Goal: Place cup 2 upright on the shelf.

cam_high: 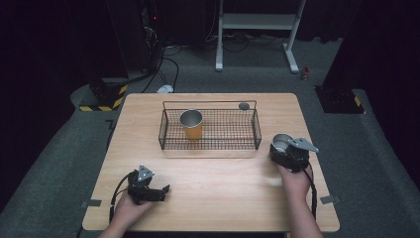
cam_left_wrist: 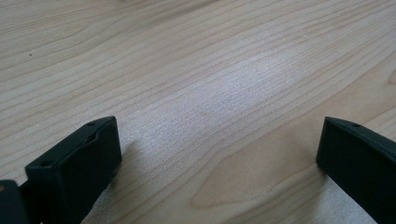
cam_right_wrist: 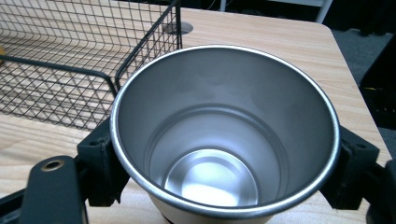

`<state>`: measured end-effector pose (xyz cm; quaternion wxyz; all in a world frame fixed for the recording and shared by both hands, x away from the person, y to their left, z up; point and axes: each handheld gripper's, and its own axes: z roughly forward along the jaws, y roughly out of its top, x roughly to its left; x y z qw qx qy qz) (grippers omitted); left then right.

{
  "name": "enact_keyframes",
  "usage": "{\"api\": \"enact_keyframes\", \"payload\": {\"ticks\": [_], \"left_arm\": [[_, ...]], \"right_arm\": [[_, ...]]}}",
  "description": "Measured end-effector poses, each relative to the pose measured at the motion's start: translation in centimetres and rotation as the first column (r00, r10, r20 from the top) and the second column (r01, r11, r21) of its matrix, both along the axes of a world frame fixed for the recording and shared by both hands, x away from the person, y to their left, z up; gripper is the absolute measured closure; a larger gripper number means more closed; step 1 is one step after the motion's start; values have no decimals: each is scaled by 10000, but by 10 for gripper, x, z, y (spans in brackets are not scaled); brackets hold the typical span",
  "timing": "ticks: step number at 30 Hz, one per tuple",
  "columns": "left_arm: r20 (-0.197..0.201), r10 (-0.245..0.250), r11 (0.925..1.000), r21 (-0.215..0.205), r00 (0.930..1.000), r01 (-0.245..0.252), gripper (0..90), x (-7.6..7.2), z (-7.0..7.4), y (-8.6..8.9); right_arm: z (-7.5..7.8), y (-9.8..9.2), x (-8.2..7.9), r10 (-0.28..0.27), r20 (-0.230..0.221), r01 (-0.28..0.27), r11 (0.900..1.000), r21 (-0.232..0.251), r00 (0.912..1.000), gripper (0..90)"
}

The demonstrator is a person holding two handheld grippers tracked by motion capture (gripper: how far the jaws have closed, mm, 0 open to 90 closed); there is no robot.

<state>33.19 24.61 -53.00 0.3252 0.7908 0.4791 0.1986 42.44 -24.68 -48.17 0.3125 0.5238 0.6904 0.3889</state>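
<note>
Upright, the steel cup [cam_right_wrist: 224,135] sits clamped between the right gripper's [cam_right_wrist: 224,168] fingers [cam_right_wrist: 100,158].

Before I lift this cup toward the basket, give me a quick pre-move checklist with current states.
1. Right gripper fingers on both sides of the steel cup: ok.
2. Cup upright and empty: ok.
3. Free room in the wire basket beside the orange cup: ok.
4. Left gripper open, away from the path: ok.
5. Grip firm enough to lift: cannot tell.
</note>
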Motion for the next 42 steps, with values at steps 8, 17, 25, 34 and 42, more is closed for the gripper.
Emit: {"api": "enact_keyframes", "payload": {"ticks": [8, 17, 25, 34, 42], "left_arm": [[4, -21, 10000, 1, 10000, 21, 3, 1, 0, 0], [-10, -34, 10000, 22, 10000, 34, 3, 1, 0, 0], [-25, -14, 10000, 4, 10000, 14, 3, 1, 0, 0], [-25, -10, 10000, 9, 10000, 10, 3, 1, 0, 0], [-8, 1, 10000, 3, 10000, -1, 3, 1, 0, 0]], "right_arm": [[6, 8, -11, 274, 239, -277, 9996, 88, 9993, 183], [15, 23, -23, 696, 498, -704, 9974, 140, 9963, 184], [20, 33, -28, 959, 664, -971, 9952, 149, 9932, 184], [27, 45, -32, 1273, 846, -1294, 9914, 190, 9882, 184], [40, 58, -32, 1560, 1010, -1588, 9871, 210, 9826, 184]]}}
